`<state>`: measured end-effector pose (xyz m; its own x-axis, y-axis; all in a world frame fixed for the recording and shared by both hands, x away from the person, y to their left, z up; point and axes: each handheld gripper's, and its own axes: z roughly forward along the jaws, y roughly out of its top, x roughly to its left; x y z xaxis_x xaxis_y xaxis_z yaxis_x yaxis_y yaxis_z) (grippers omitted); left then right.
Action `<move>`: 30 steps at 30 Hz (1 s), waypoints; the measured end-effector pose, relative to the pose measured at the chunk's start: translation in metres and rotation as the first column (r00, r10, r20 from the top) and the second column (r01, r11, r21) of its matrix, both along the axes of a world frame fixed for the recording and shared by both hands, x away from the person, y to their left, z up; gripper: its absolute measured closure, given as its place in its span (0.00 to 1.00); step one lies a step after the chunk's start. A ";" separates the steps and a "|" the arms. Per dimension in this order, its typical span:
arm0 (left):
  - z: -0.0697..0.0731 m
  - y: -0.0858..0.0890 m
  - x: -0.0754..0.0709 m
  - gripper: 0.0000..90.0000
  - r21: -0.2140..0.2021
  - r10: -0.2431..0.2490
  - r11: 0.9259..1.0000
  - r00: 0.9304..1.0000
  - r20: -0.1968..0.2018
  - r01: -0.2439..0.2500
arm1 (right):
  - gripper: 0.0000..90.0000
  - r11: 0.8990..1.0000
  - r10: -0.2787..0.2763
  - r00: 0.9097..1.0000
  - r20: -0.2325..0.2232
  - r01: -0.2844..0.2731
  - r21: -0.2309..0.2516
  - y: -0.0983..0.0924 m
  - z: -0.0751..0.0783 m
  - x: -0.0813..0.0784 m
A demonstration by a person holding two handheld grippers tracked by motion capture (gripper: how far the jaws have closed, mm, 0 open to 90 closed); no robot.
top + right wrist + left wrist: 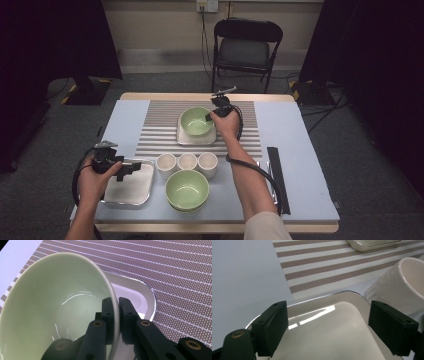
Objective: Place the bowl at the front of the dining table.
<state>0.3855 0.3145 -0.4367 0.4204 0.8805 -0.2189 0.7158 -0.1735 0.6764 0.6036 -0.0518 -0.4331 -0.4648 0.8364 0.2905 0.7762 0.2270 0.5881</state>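
Right arm is stretching way out toward the table's far edge, and the right gripper (212,114) is pinching the rim of a green bowl (50,307), one jaw inside, one outside. That bowl is sitting on a white tray (140,292) on the striped mat (160,130). Left gripper (327,327) is hanging wide open over another tray (131,187) by the near-left corner, with three cups (187,161) and a second green bowl (187,189) just beside it.

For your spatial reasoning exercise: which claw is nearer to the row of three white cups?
Left. The left claw hangs open over the near tray, just beside the white cups. The right claw is farther back, clamped on the far green bowl.
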 end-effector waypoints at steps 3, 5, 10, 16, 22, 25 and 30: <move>0.000 0.000 0.000 0.18 0.000 -0.001 1.000 1.000 0.000 0.001 | 0.92 1.000 -0.004 1.000 0.009 0.004 -0.003 0.000 -0.001 0.000; 0.000 0.000 0.000 0.18 0.000 -0.003 1.000 1.000 0.000 0.003 | 0.92 1.000 -0.006 1.000 0.009 0.006 -0.002 0.000 -0.001 0.000; 0.000 -0.001 0.000 0.18 -0.004 -0.001 1.000 1.000 0.000 0.001 | 0.92 1.000 -0.003 1.000 0.016 0.003 0.001 0.001 -0.001 0.000; 0.000 -0.001 0.000 0.18 -0.003 -0.003 1.000 1.000 -0.002 0.003 | 0.92 1.000 -0.014 1.000 0.019 0.014 0.008 0.004 -0.003 -0.001; 0.000 -0.001 0.000 0.18 -0.010 -0.004 1.000 1.000 -0.001 0.004 | 0.92 1.000 -0.019 1.000 0.010 0.019 0.014 0.004 -0.006 -0.001; 0.000 0.000 0.000 0.18 -0.004 -0.003 1.000 1.000 0.000 0.003 | 0.92 1.000 -0.021 1.000 0.005 0.021 0.013 0.004 -0.008 -0.002; 0.000 -0.001 0.000 0.18 -0.010 0.000 1.000 1.000 0.002 0.000 | 0.92 1.000 -0.020 1.000 0.009 0.020 0.013 0.005 -0.008 -0.002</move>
<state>0.3853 0.3134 -0.4368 0.4209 0.8782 -0.2272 0.7145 -0.1666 0.6795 0.6020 -0.0471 -0.4408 -0.4503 0.8420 0.2970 0.7753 0.2037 0.5978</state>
